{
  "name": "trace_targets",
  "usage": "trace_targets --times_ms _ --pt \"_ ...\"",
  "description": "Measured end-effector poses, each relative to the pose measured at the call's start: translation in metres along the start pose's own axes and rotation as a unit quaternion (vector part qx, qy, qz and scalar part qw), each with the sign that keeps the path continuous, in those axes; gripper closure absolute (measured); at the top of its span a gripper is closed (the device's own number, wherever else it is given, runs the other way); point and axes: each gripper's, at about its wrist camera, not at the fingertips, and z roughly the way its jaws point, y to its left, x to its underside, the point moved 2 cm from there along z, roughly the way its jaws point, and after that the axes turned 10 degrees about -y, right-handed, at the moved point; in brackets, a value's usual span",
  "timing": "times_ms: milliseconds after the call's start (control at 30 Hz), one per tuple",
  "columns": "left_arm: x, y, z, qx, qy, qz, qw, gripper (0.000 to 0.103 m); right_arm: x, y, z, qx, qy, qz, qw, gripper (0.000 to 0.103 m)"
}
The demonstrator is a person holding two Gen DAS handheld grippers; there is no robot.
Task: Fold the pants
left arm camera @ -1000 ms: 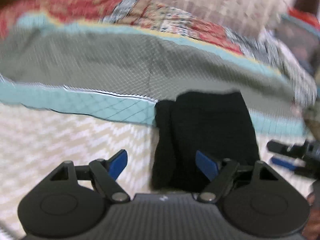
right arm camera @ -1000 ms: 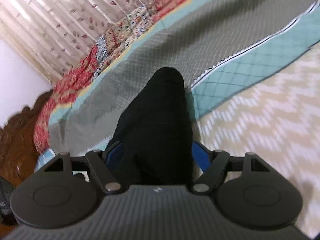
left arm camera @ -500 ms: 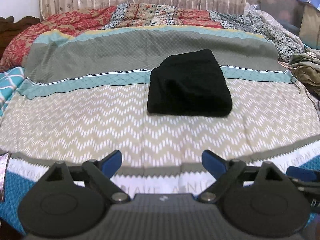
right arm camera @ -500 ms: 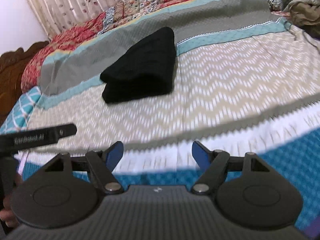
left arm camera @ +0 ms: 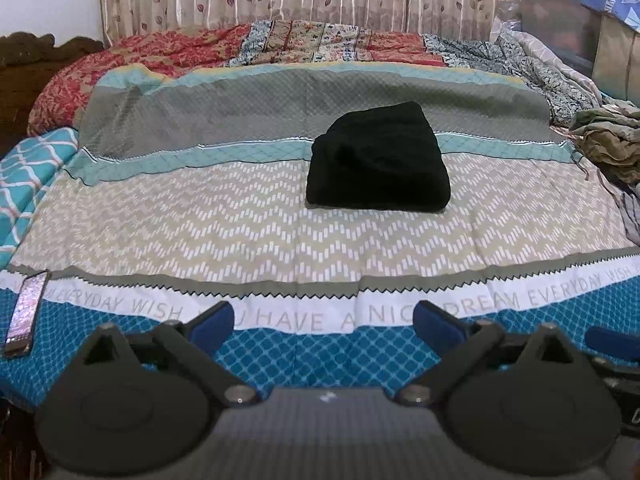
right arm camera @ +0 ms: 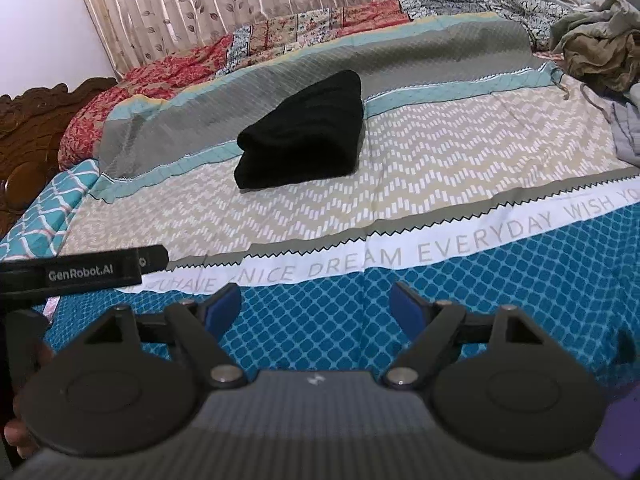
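Both grippers, left gripper [left arm camera: 323, 322] and right gripper [right arm camera: 316, 304], are held wide open and empty; black fabric pants [left arm camera: 378, 160] lie compactly folded on the bed [left arm camera: 240, 220], well ahead. Folding judged complete.

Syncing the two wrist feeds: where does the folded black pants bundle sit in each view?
Left wrist: the folded black pants bundle lies right of centre in the upper half, on the patterned bedspread, straddling the teal band.
Right wrist: the bundle lies left of centre, upper half, angled diagonally.
Shared landmark: the white printed text strip runs across the bedspread between the pants and each gripper.
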Motion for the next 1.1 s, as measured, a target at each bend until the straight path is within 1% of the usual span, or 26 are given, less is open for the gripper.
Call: trace_targets --times_ms 300,467,633,833,1000,1100 --pt "0.010 -0.005 -0.031 -0.020 -0.018 0.010 0.9996 0.000 0.005 0.000 -0.026 -0.008 -0.031 0.004 0.999 0.015" --pt "0.014 -0.009 -0.039 -0.021 -0.023 0.019 0.9993 0.000 0.009 -0.003 -0.035 -0.005 -0.047 0.011 0.999 0.015" --pt "0.011 -0.011 -0.042 -0.024 -0.035 0.024 0.9988 0.000 0.007 -0.009 -0.029 0.001 -0.051 0.028 0.998 0.012" --pt "0.015 -0.009 -0.048 -0.024 -0.037 0.020 0.9988 0.000 0.009 -0.009 -0.029 -0.006 -0.047 0.038 0.998 0.009" --pt "0.020 -0.014 -0.050 -0.030 -0.031 0.038 0.9984 0.000 0.009 -0.007 -0.031 -0.005 -0.048 0.039 0.998 0.009" --pt "0.021 -0.016 -0.050 -0.043 -0.029 0.049 0.9974 0.000 0.008 -0.006 -0.030 -0.003 -0.050 0.039 0.998 0.009"
